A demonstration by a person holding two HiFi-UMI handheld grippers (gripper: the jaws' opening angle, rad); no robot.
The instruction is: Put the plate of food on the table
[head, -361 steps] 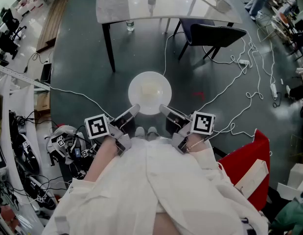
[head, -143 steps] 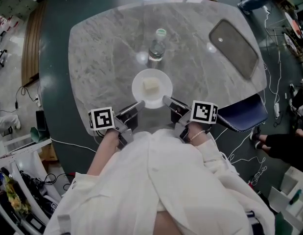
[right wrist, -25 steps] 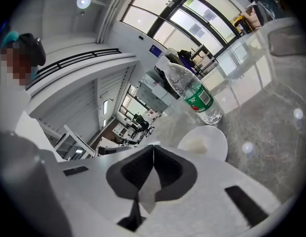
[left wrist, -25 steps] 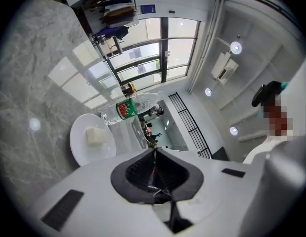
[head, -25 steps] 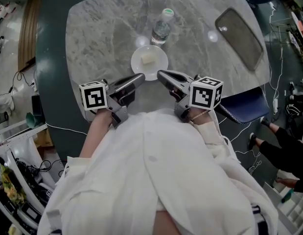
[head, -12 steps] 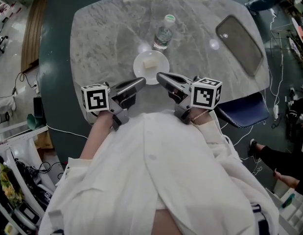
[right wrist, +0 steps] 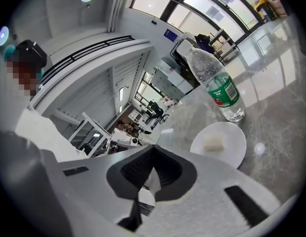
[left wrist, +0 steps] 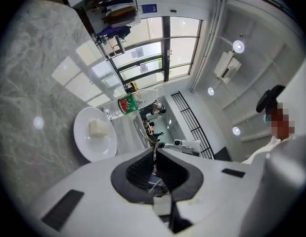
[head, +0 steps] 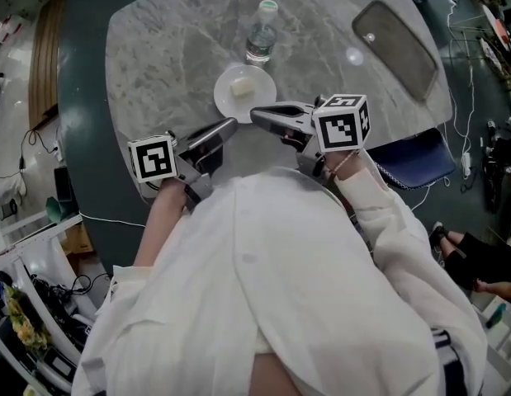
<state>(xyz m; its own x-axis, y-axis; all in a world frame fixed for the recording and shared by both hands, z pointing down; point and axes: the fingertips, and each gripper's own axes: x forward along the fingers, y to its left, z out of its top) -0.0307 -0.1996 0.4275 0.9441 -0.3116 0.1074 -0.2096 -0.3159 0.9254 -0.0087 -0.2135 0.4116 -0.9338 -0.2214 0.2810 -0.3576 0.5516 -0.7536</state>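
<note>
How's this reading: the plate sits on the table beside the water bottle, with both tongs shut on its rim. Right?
No. The left tongs and right tongs are shut empty, clear of the plate, as both gripper views show.

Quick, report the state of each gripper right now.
Left gripper: closed, holding nothing.
Right gripper: closed, holding nothing.

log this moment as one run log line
plate: on table, food piece on it, bottle beside | left gripper: shut, empty | right gripper: shut, empty | task: plate set down
</note>
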